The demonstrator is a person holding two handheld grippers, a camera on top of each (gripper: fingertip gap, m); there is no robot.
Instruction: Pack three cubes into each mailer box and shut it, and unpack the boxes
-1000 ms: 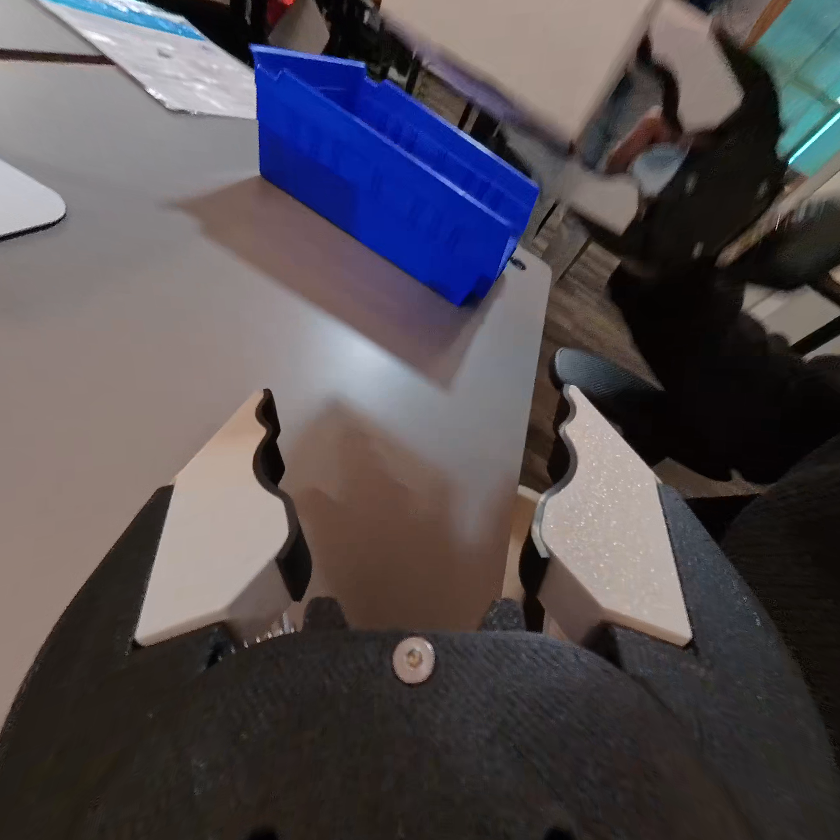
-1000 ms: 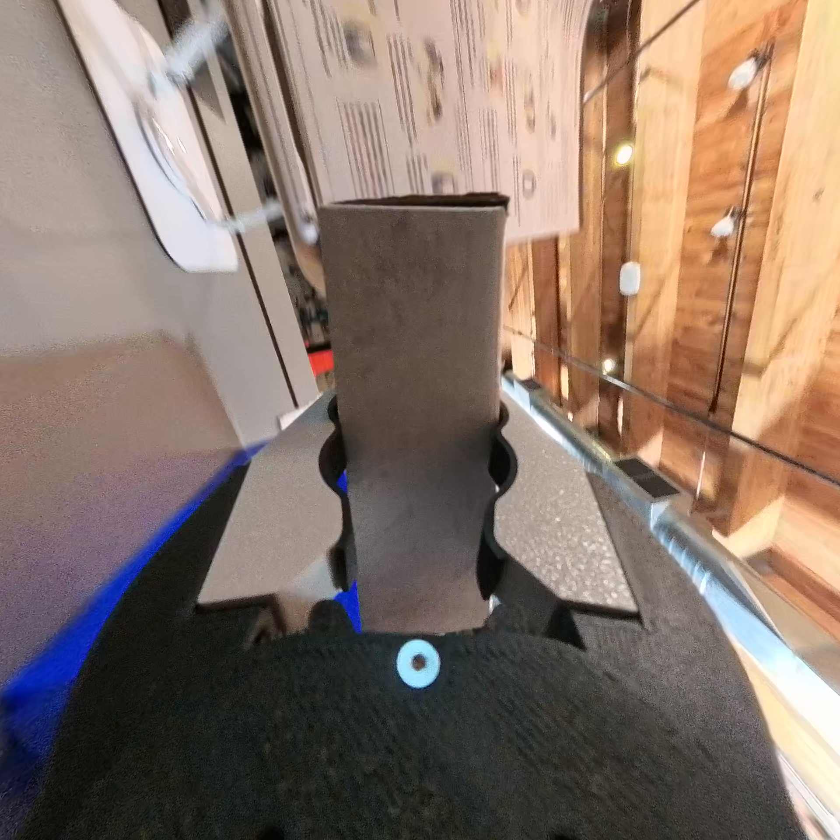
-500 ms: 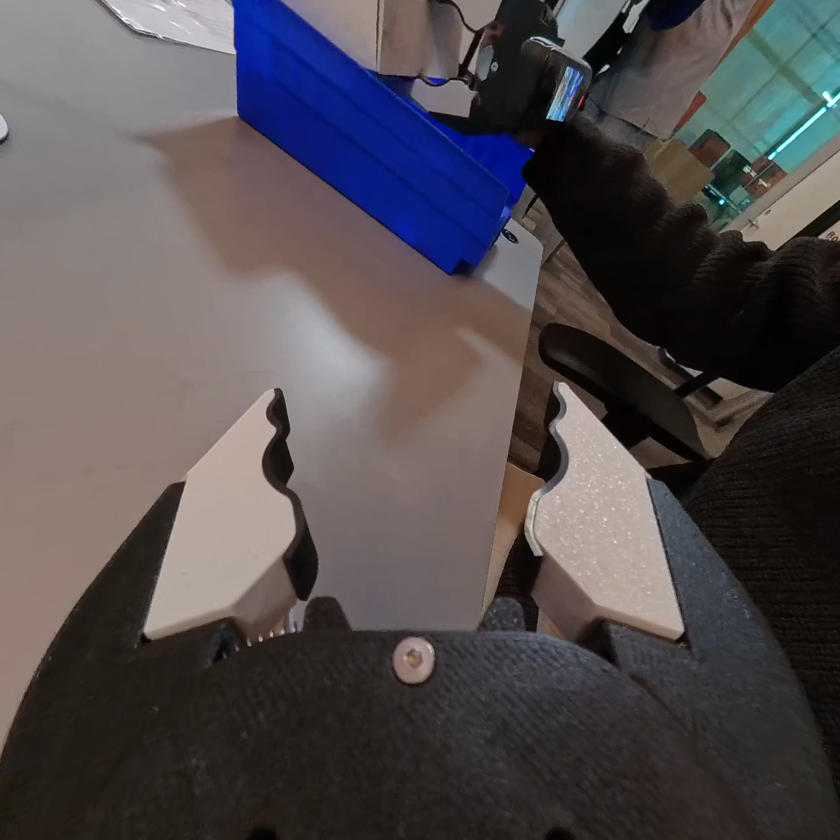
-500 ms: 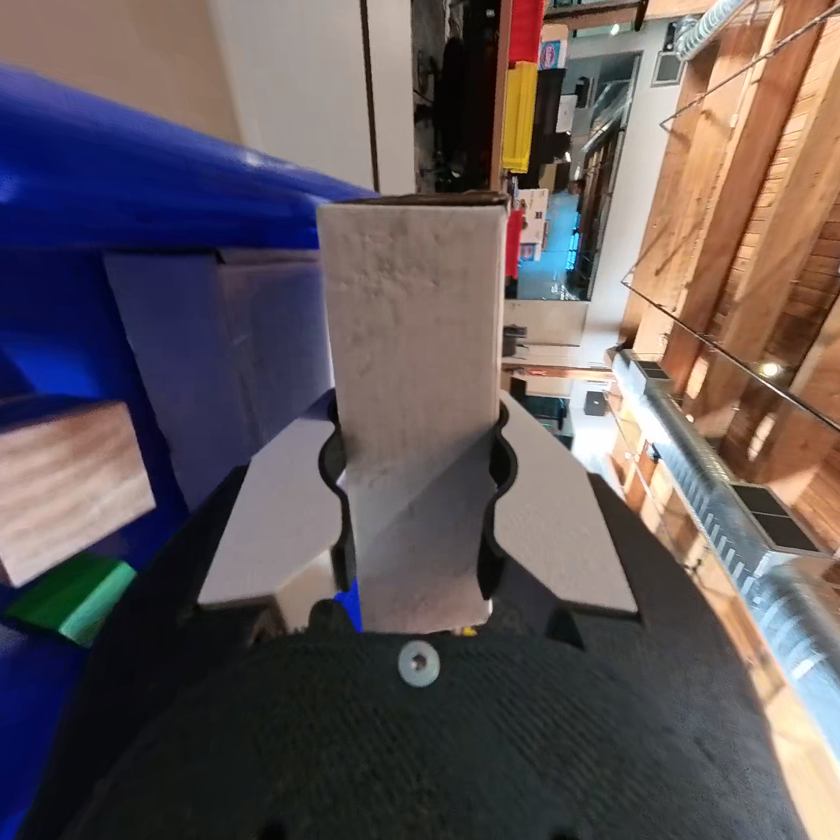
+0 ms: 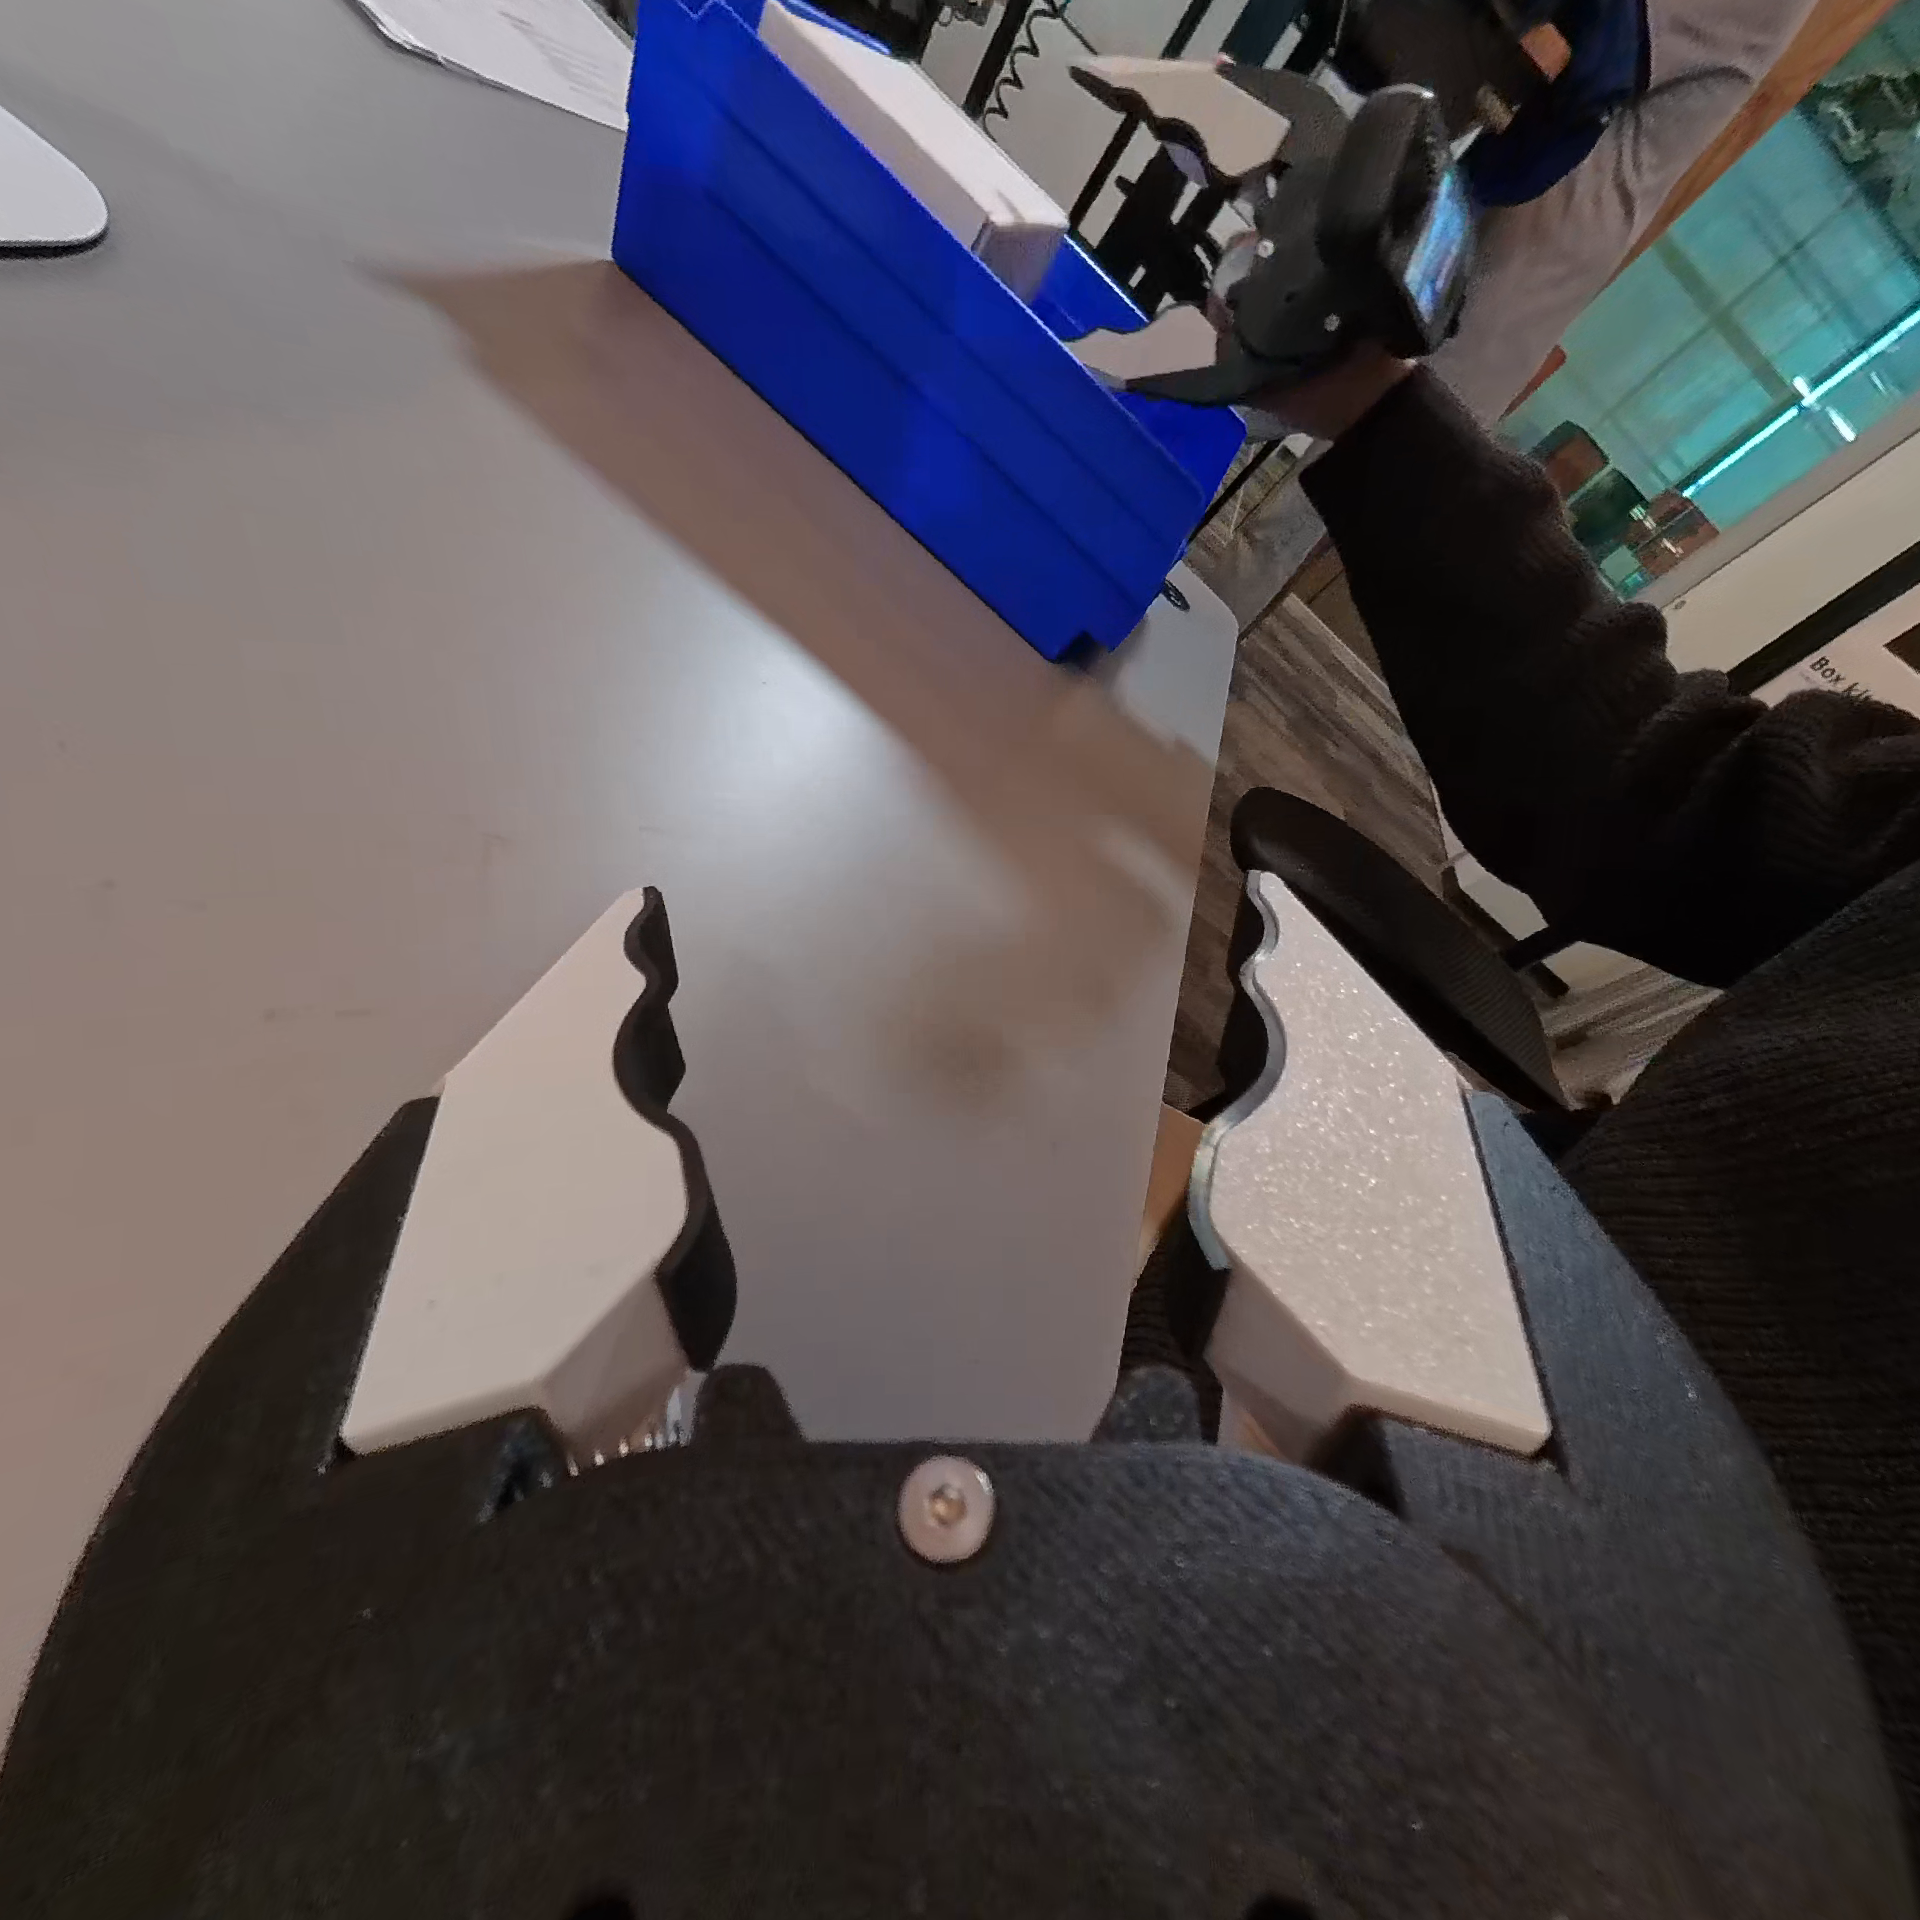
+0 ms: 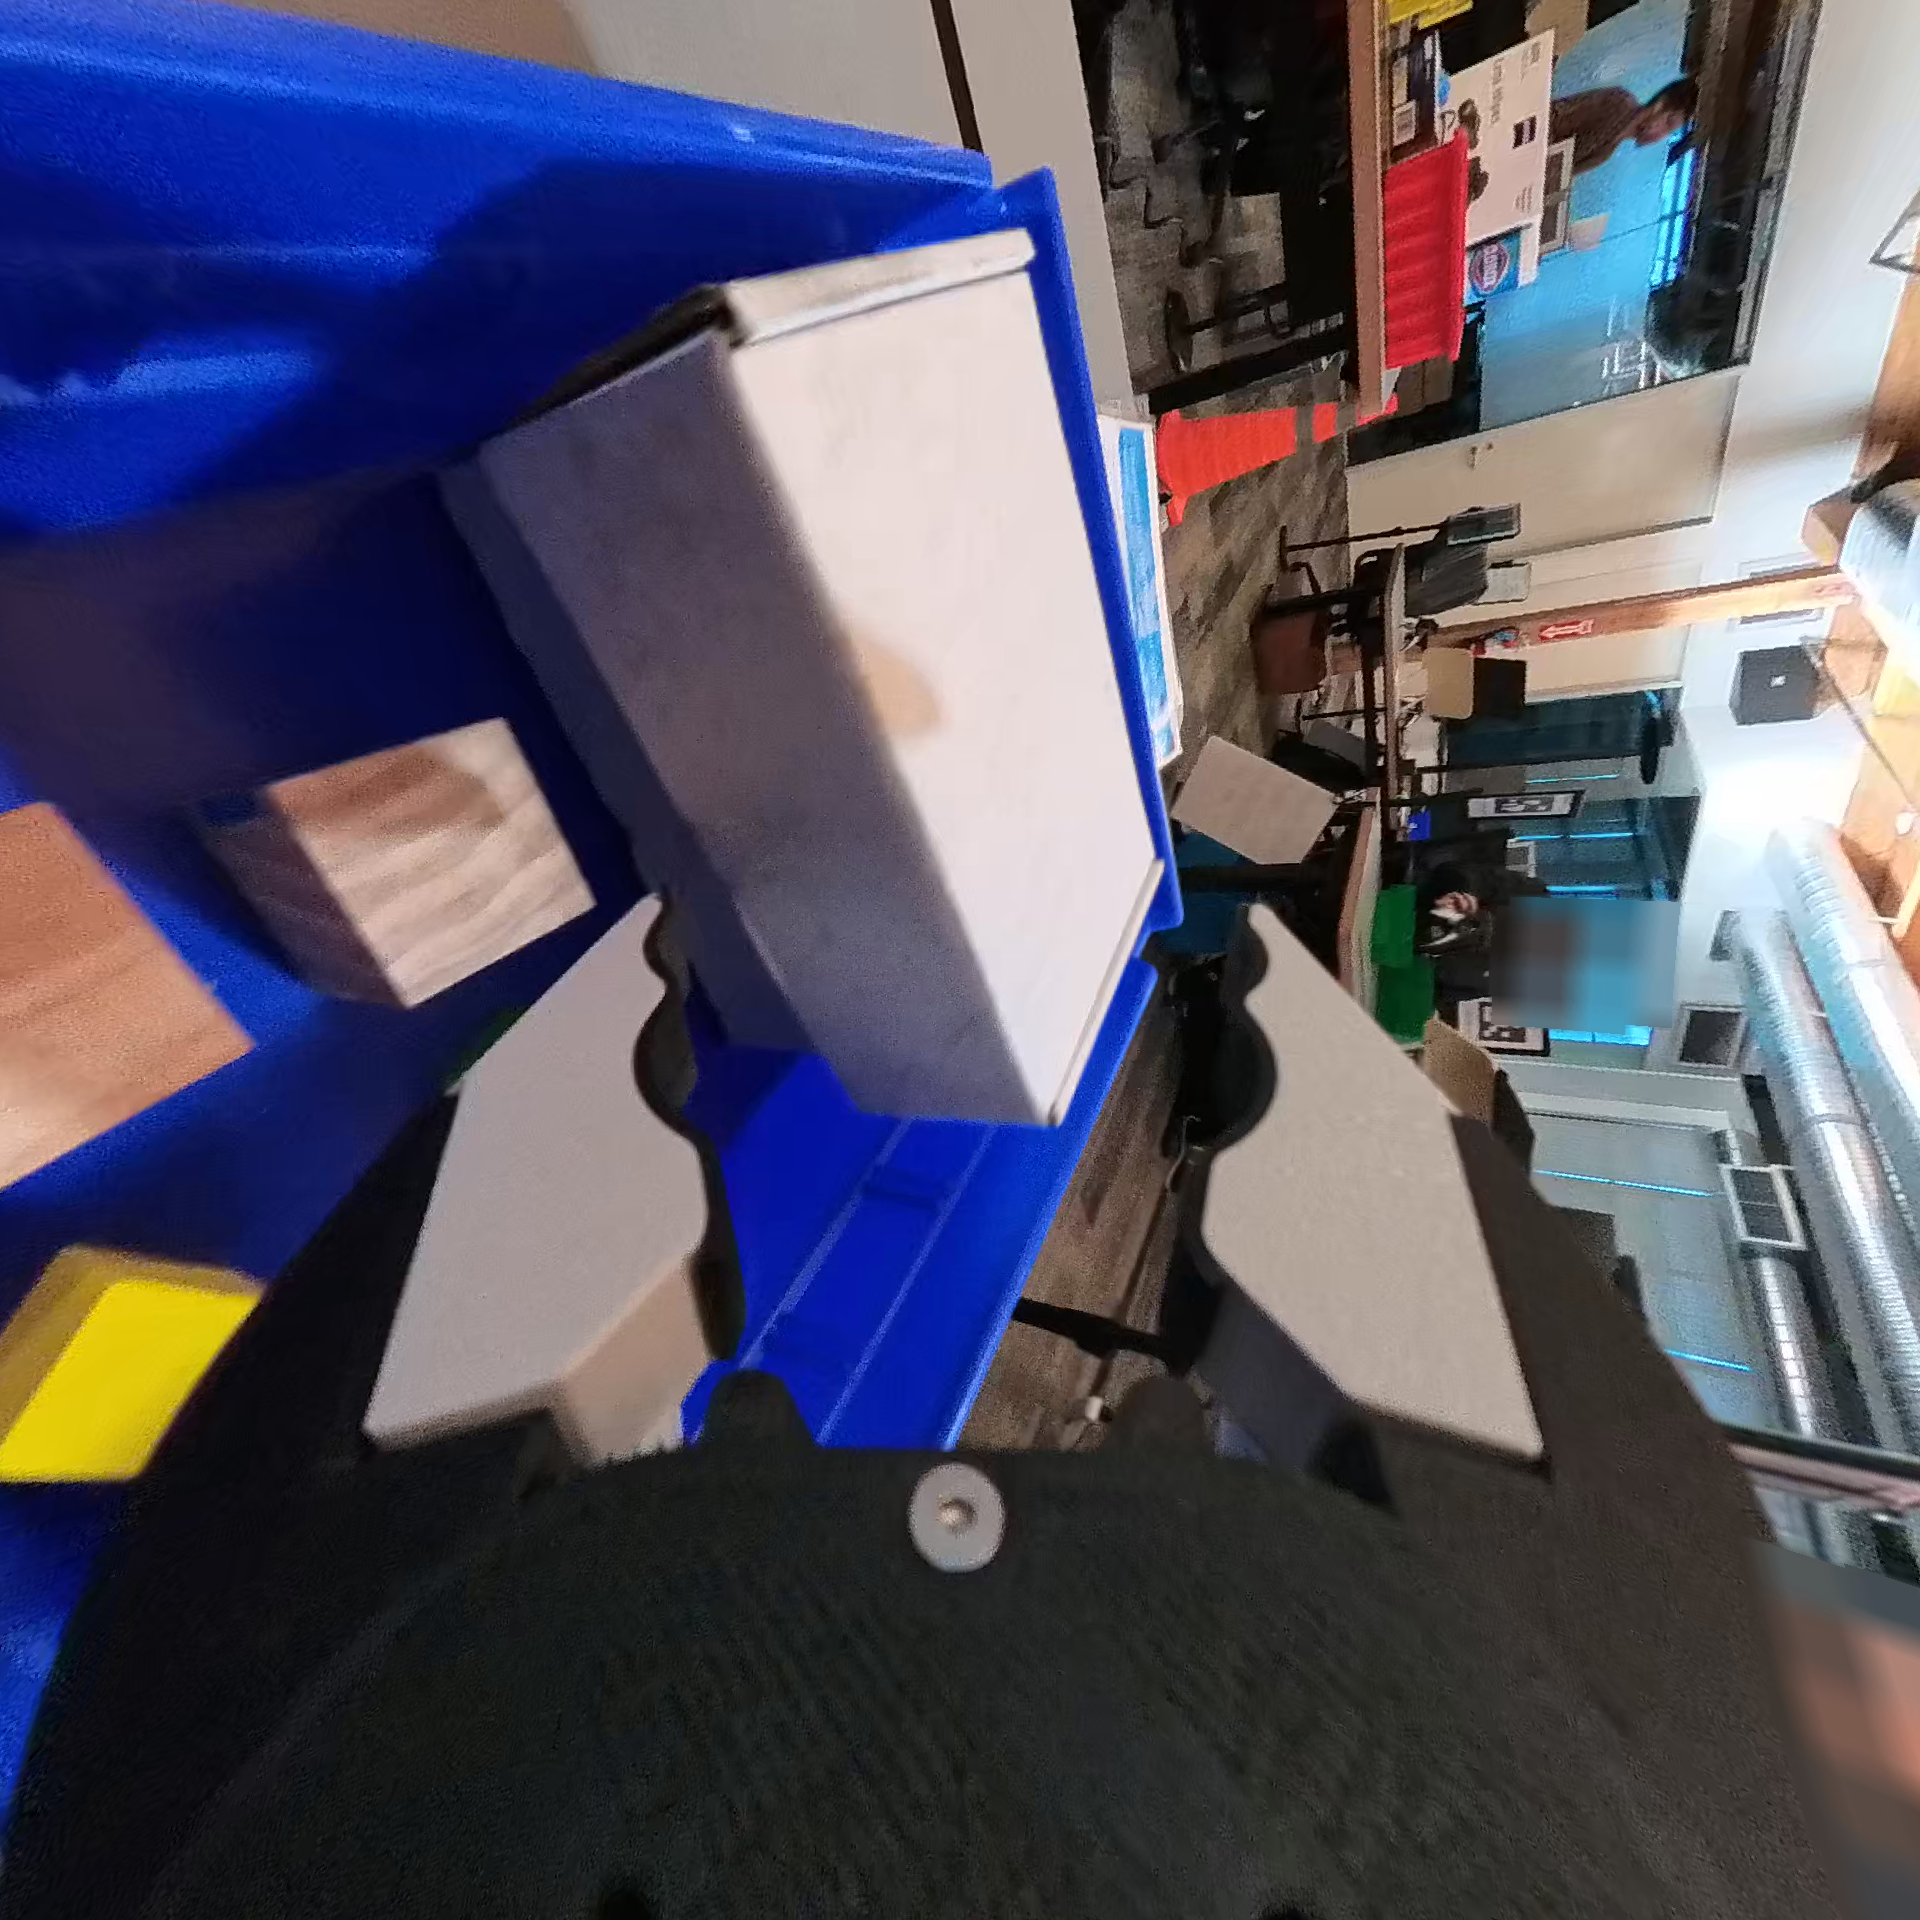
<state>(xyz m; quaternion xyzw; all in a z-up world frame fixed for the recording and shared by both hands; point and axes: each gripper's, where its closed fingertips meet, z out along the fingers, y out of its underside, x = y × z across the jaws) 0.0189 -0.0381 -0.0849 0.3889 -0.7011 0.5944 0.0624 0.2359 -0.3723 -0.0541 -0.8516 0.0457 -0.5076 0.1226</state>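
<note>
Mailer box (image 6: pixel 883 665) in bin (image 6: pixel 312 260) (closed), beyond right tool (image 6: pixel 961 1049)

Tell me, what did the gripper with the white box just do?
The right gripper let go: its jaws opened and the white mailer box it carried now stands in the blue bin. The left gripper stayed open over the table.

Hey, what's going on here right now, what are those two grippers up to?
A person is working with two handheld grippers at a grey table. The right gripper is open just in front of a closed white cardboard mailer box that sits in the blue plastic bin, not gripping it. Wooden cubes and a yellow cube also lie in the bin. The left gripper is open and empty, low over the near table edge.
</note>
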